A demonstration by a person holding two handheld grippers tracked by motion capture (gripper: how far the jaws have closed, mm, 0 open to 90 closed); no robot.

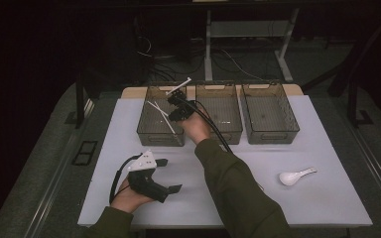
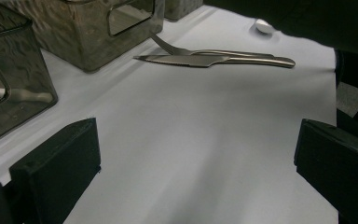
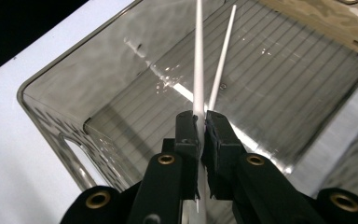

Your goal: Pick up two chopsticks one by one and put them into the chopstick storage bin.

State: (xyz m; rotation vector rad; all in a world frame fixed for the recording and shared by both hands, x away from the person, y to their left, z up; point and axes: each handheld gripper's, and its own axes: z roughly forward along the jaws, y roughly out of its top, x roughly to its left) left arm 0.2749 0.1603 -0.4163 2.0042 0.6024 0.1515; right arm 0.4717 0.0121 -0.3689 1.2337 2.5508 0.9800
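White chopstick (image 3: 198,56) is pinched in my right gripper (image 3: 200,122), jaws pressed nearly together on it, grip somewhere along the shaft with one end sticking out ahead of the jaws and the other end poking out behind, over the far rim of the left bin (image 1: 148,130). It looks like a thin, rigid, smooth plastic rod, so I judge it light and slippery, prone to pivoting or sliding in a flat-pad grip. Best held near the middle, pads square across it. It hangs over the bin, tip pointing down into it.

A second white chopstick (image 3: 222,58) lies just beside mine, already in the bin, slanting across the ribbed floor. Bin is smoky translucent plastic, rounded corners, cut-out handle in the end wall.

Two more bins of the same kind, middle bin (image 1: 218,93) and right bin (image 1: 270,135), stand to the right of my right gripper.

My left gripper (image 1: 168,174) rests low on the white table (image 1: 327,198), jaws spread wide, nothing between them. Ahead of it lie a metal knife (image 2: 205,60) and fork (image 2: 186,49), touching, smooth steel. A white ceramic-looking spoon (image 1: 294,176) sits well off to the right.
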